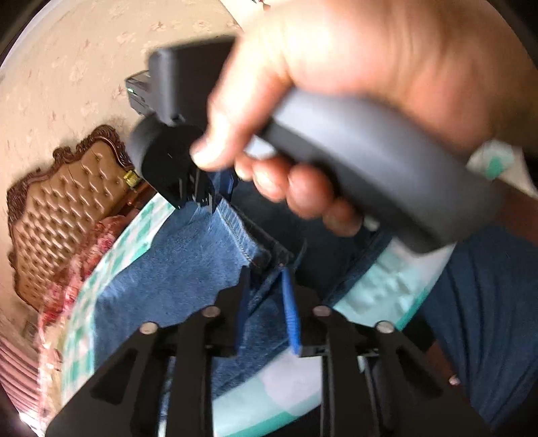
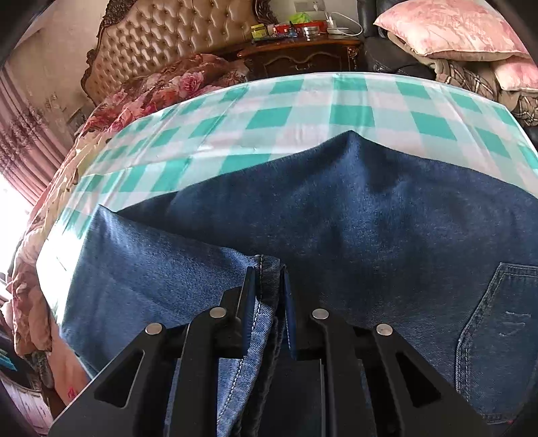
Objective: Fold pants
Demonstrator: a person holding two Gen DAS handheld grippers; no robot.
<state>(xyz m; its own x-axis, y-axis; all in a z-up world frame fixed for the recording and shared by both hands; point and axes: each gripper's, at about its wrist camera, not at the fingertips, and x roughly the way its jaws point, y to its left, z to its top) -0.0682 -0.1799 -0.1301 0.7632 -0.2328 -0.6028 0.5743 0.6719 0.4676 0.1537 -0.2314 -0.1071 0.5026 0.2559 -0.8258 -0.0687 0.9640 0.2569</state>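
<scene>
Right wrist: blue denim pants (image 2: 336, 208), stitched hem between both hand-held grippers' clenched fingers

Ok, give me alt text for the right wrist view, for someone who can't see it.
The right claw is shut on a stitched hem of blue jeans, which lie spread over a table with a green and white checked tablecloth. A back pocket shows at right; behind stand a tufted headboard and pink pillows.
</scene>
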